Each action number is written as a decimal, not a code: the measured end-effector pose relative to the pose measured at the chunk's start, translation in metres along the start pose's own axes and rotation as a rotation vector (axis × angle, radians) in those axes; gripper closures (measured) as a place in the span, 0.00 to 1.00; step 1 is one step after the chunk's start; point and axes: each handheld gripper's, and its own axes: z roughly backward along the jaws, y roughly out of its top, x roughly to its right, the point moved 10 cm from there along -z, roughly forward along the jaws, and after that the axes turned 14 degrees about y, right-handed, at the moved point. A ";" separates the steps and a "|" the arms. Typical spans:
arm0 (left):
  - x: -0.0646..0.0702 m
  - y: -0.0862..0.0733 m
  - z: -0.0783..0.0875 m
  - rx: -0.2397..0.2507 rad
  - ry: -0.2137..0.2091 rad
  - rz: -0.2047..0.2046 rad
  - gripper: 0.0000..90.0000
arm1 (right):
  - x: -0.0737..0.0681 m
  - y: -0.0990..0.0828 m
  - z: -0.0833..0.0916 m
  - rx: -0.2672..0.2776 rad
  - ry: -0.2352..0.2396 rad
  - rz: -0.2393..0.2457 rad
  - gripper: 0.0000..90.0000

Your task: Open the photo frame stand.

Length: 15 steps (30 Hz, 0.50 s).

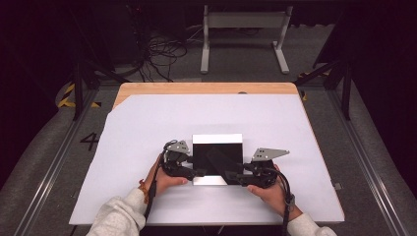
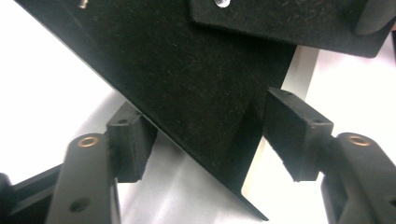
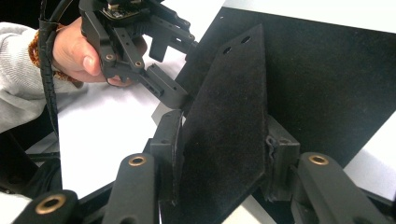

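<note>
A flat white box (image 1: 217,138) lies mid-table with a black felt panel (image 1: 231,150) on its top face. A long black felt strip (image 3: 231,116) rises tilted off the panel, and my right gripper (image 3: 224,144) is shut on its near end, a pad on each side. My left gripper (image 2: 212,140) straddles the panel's near left corner (image 2: 201,93); its pads sit close against the two edges with no clear squeeze. In the high view the left gripper (image 1: 198,172) and right gripper (image 1: 232,176) meet at the box's near edge. The left gripper (image 3: 180,70) is also seen from the right.
The box rests on a large white sheet (image 1: 147,128) covering a wooden table (image 1: 206,88). A hand (image 3: 77,51) in a grey sleeve holds the left gripper. Beyond the table's far edge are cables (image 1: 162,54) on the floor and a white stand (image 1: 243,34).
</note>
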 end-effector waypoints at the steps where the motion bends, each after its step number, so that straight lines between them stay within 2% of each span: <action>1: 0.000 0.000 0.000 -0.001 0.003 -0.004 0.42 | 0.000 0.000 0.000 -0.003 -0.002 0.004 0.64; 3: -0.001 0.003 0.003 0.005 0.020 -0.026 0.44 | 0.000 0.000 0.001 -0.006 -0.006 0.007 0.64; 6: -0.003 0.005 0.007 0.021 0.034 -0.032 0.51 | 0.001 0.000 0.001 -0.007 -0.016 0.008 0.64; 15: -0.005 0.012 0.014 0.066 0.093 -0.074 0.59 | 0.001 0.001 0.003 -0.013 -0.035 0.033 0.69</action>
